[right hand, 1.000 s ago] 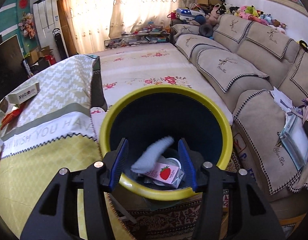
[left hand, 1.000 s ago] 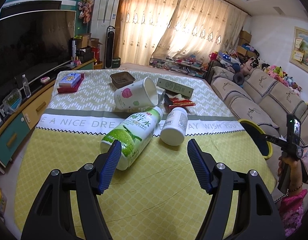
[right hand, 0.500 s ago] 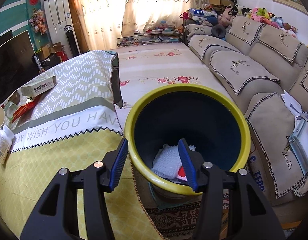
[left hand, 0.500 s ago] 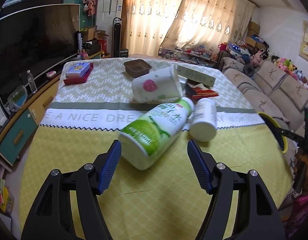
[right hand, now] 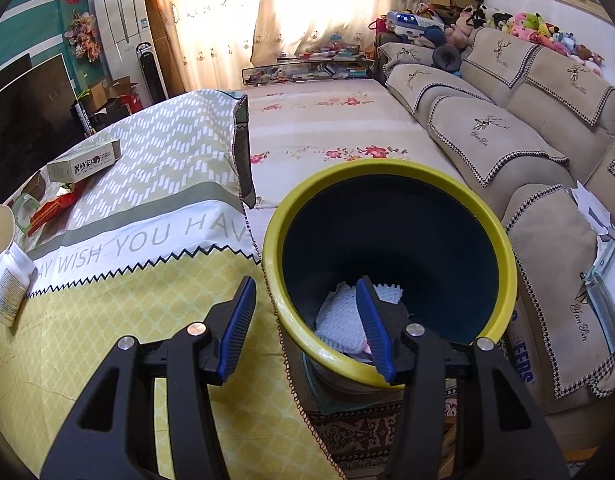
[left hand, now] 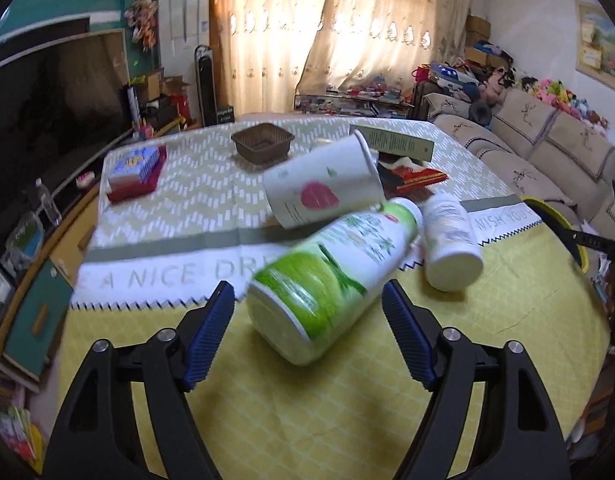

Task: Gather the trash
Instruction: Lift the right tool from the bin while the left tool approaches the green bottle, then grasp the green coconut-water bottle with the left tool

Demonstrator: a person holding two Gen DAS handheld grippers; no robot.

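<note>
Left wrist view angled down, close over the table (left hand: 267,420), right wrist view tilted down at the bin (right hand: 387,172), white pill bottle (left hand: 447,240) shared by both.

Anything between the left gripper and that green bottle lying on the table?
Nothing visible. The green bottle lies with its base toward the left gripper, whose jaws are opening and not yet touching it. The white bottle lies beside it, clear of the approach.

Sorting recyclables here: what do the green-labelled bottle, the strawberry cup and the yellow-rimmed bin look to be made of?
Green-labelled bottle: likely plastic, white body under a glossy printed sleeve that catches light. Strawberry cup: seemingly paper, matte white wall with a thin rolled rim. Yellow-rimmed bin: probably moulded plastic, with a smooth, slightly shiny rim and a dark, even inside wall.
</note>
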